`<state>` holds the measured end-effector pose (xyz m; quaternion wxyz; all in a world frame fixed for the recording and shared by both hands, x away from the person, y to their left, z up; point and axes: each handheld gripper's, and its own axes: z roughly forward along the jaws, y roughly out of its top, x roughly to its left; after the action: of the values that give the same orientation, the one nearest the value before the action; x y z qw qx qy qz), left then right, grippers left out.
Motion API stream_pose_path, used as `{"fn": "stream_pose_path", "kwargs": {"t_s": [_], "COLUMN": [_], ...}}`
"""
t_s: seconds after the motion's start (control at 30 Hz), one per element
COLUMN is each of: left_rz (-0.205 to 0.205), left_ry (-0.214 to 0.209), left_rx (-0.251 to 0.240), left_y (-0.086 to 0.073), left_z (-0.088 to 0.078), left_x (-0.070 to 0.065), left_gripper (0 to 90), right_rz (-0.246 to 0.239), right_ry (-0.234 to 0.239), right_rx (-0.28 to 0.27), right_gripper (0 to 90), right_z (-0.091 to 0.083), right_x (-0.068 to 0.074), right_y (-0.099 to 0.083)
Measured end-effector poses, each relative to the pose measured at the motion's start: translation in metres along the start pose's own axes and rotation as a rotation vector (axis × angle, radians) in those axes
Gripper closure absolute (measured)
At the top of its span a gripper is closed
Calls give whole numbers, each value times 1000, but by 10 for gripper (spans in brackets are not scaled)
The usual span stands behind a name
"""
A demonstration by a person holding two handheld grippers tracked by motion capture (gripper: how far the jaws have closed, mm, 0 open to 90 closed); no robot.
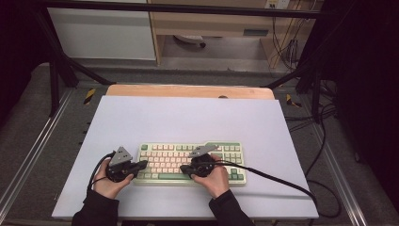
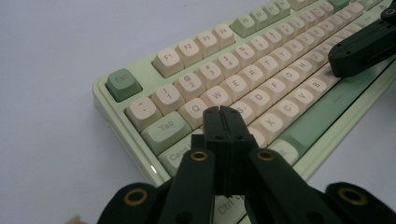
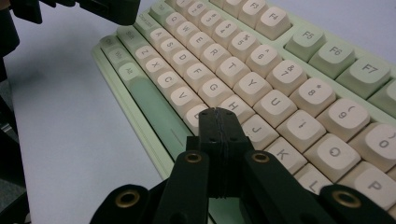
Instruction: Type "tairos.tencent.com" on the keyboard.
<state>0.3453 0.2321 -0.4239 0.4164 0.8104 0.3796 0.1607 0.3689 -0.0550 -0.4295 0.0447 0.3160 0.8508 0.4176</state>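
A pale green keyboard (image 1: 221, 151) with cream keys lies on the white table top (image 1: 188, 117), near the front edge. My left gripper (image 1: 144, 165) hovers over the keyboard's left end. In the left gripper view its jaws (image 2: 222, 113) are shut with nothing between them, tips above the A and S keys (image 2: 243, 112). My right gripper (image 1: 184, 170) is over the keyboard's lower middle. Its jaws (image 3: 218, 115) are also shut and hold nothing, tips above the keys beside the H key (image 3: 237, 106). Each gripper view catches the other gripper at its top edge: the right gripper (image 2: 359, 51), the left gripper (image 3: 109, 10).
A black cable (image 1: 277, 180) runs from the right gripper across the table to the right edge. A wooden board edge (image 1: 188, 90) shows behind the white surface. Metal frame rails (image 1: 33, 146) flank the table, and shelving stands beyond it.
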Motion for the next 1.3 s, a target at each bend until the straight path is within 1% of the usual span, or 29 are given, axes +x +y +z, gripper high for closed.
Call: {"fn": "stream_pose_path", "kwargs": {"t_s": [0.2, 0.3, 0.37, 0.47, 0.5, 0.67, 0.83, 1.07, 1.13, 1.3], "left_rz": [0, 0, 0, 1, 1, -1, 2, 4, 7, 16], "left_ry": [0, 0, -1, -1, -1, -1, -2, -5, -8, -16], "left_rx": [-1, 1, 2, 1, 0, -4, -3, -4, -3, -2], "left_y": [0, 0, 0, 0, 0, 0, 1, 2, 2, 5], "left_z": [0, 0, 1, 0, 0, -1, -2, -1, -1, 0], "left_x": [0, 0, 0, 0, 0, 0, -1, -2, -4, -8], "left_gripper": [900, 900, 900, 900, 900, 900, 900, 900, 900, 900], "right_rz": [-2, -8, -9, -11, -14, -24, -14, 17, 19, 27], "right_ry": [1, -4, 1, -5, -2, -2, -10, -18, -20, -41], "right_rx": [0, 14, 12, 15, 7, -3, -16, -39, -47, -48], "right_gripper": [900, 900, 900, 900, 900, 900, 900, 900, 900, 900], "right_z": [1, 2, 3, 1, -1, -10, -21, -36, -41, -51], "right_x": [1, 1, 1, 1, 1, 0, -6, -17, -20, -26], "right_y": [0, -1, -1, -1, 0, 2, 2, -6, -8, -14]}}
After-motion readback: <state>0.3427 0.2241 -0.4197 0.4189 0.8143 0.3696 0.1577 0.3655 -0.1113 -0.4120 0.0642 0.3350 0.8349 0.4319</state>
